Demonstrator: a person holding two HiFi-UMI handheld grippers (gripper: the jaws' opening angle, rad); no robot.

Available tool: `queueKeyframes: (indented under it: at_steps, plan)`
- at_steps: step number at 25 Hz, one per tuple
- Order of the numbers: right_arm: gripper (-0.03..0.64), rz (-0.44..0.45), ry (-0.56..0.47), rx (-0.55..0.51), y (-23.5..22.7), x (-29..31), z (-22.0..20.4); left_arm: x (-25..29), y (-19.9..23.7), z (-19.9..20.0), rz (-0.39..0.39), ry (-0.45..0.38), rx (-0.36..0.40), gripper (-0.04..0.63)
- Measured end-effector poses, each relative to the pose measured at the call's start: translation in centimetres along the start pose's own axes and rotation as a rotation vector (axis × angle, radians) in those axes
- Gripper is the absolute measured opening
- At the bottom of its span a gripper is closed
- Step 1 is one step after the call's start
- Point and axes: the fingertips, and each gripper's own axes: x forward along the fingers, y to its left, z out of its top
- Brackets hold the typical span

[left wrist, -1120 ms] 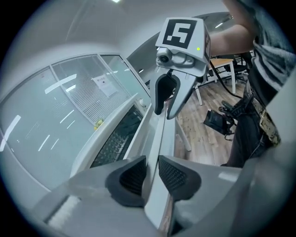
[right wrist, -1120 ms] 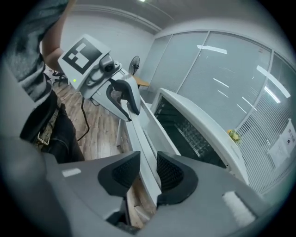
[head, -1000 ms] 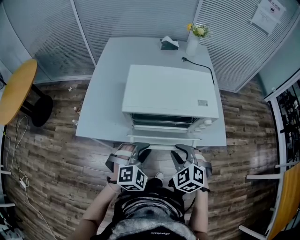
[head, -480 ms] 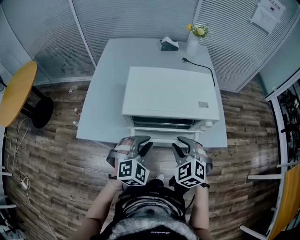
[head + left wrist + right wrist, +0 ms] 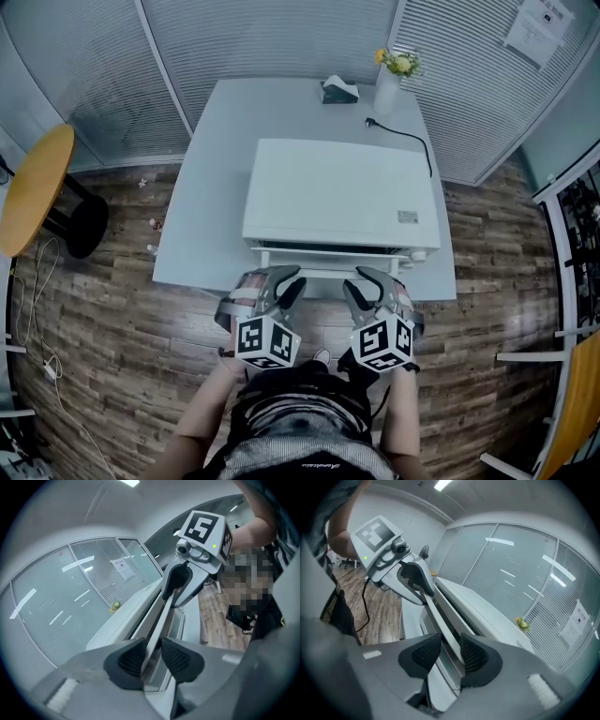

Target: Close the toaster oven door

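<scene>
Clamped on handle (image 5: 158, 620) with left gripper (image 5: 151, 656), tilted down and forward. Straddling same handle with right gripper (image 5: 451, 653), jaws just opened wider, pads off it. Door (image 5: 333, 261) almost shut on oven (image 5: 337, 192), mid-table (image 5: 211, 187). Behind, vase (image 5: 384, 92) holding yellow flowers (image 5: 398, 62).

A wood-plank floor (image 5: 103, 309) surrounds the white table (image 5: 202, 187). Blind-covered glass walls (image 5: 262, 37) span the top, and a round yellow table (image 5: 33, 187) sits at the left edge.
</scene>
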Motion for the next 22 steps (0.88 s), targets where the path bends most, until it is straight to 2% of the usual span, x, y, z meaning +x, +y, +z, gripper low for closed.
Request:
queueKeyframes:
  at_steps: [6,22]
  plan:
    - [0.137,-0.001,-0.023,0.019,-1.4,0.8,0.4,1.0,1.3,0.2,0.015,0.000,-0.024,0.104]
    - [0.138,0.010,-0.068,0.039,-1.5,0.8,0.5,1.0,1.4,0.2,0.026,-0.009,-0.062,0.112]
